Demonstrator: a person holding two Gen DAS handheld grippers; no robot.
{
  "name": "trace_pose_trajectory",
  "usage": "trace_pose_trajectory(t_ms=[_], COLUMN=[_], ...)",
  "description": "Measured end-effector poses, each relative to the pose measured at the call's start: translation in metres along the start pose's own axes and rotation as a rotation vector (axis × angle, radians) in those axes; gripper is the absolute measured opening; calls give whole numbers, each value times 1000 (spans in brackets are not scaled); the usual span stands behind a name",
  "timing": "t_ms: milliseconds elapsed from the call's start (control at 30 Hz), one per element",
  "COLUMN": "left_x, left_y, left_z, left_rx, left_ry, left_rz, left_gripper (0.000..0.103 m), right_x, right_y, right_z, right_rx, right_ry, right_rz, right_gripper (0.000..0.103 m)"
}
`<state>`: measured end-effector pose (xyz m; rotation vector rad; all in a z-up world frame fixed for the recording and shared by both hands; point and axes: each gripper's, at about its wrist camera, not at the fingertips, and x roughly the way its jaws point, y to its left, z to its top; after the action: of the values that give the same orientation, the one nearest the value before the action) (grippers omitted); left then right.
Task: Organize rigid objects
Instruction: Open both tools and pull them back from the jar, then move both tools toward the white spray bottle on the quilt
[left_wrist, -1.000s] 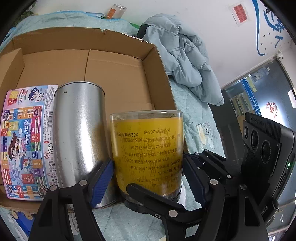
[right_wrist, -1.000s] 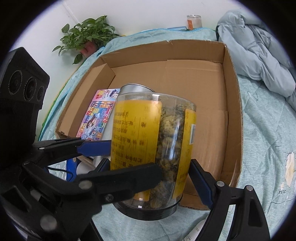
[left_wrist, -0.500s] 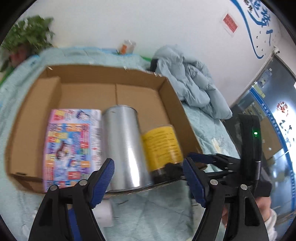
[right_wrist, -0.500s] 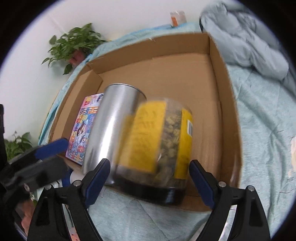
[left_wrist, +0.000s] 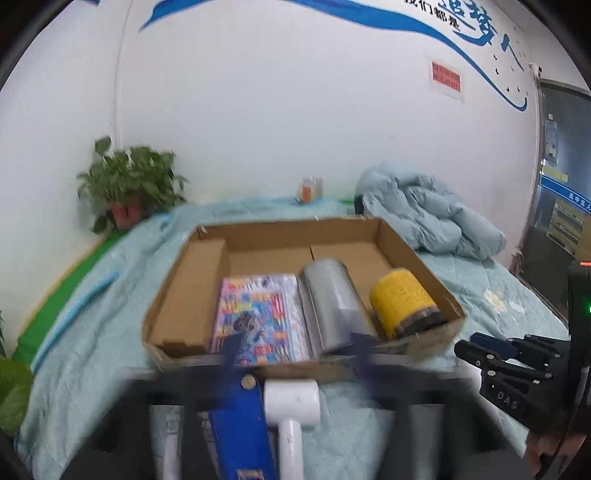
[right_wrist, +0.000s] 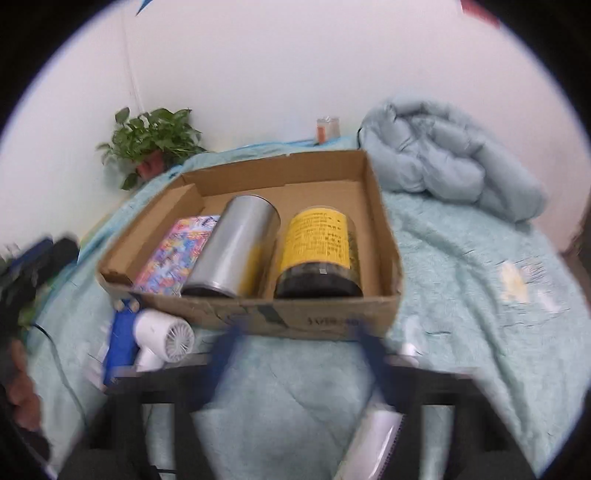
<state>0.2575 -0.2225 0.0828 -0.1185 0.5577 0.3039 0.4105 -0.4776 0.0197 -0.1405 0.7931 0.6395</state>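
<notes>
Catalogue of what you have before you. Task items: a cardboard box (right_wrist: 380, 236) on the pale teal bedspread (right_wrist: 461, 295), with three things lying side by side in it, namely a colourful printed booklet (left_wrist: 258, 314), a plain silver tin (right_wrist: 236, 247) and a clear jar with a yellow label (right_wrist: 317, 236) and a dark lid. The label's small dark print is too blurred to read. The print on the box front (right_wrist: 325, 321) and the booklet's lettering are also illegible. Wall: large blue characters (left_wrist: 480, 33) cut off at the top, and a red notice (left_wrist: 446, 76) that cannot be read; only the left view shows both fully. Just before the box lie a white hair dryer (right_wrist: 166, 339) and a blue flat item (right_wrist: 120, 343). The right view alone shows a white roll (right_wrist: 373, 443), cut off by the frame. Background: a potted plant (right_wrist: 155, 140), a crumpled pale blue jacket (right_wrist: 443, 162) and a small orange-labelled jar (right_wrist: 327, 127). Tools: your left gripper (left_wrist: 295, 347) and right gripper (right_wrist: 295, 347) are smeared by motion. Both have just been closing and are closed on nothing, short of the box.
</notes>
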Motion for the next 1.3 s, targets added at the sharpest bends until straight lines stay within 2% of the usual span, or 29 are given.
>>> trace_pose_trajectory(t_ms=[33,100,133,167,200,233,267,367,467,600,800,1067,1300], left_x=[3,0,-2,-2,-2,-4,-2,4,7,7,-3,-8,-7], left_y=[0,1,0,-5,-8,-9,-11,-12,-5,-4,-5,-6,-4], left_z=[-2,-12,-16,-20,-24,-30,-35,-47,-56,-67,-72,-66,-64], left_rx=[-27,-55,-43,-25,-13,-7,4,12,-28,-27,-48,-48,-54], left_ry=[27,24,16,22,36,20,13,53,75,105,106,103,104], left_rz=[-8,-3,11,36,63,98,114,119,120,139,140,142,133], left_gripper=[2,2,12,54,87,100,103,103,103,103,103,103,103], right_x=[-2,-11,-16,-19,-23,-27,-30,-32,-33,-40,-41,-46,-44], right_y=[5,14,17,21,24,26,28,32,33,32,35,30,28], right_z=[-4,-13,-16,-18,-20,-22,-24,-29,-34,-39,-46,-45,-50], right_rx=[-11,-15,-30,-44,-49,-47,-45,-48,-46,-43,-39,-30,-17], right_ry=[-8,-51,-64,-79,-106,-130,-140,-117,-105,-113,-98,-123,-108], right_rz=[-11,16,9,1,-2,-2,0,25,-1,-22,2,-11,-11], right_gripper=[20,25,51,90,99,100,100,100,100,100,100,100,100])
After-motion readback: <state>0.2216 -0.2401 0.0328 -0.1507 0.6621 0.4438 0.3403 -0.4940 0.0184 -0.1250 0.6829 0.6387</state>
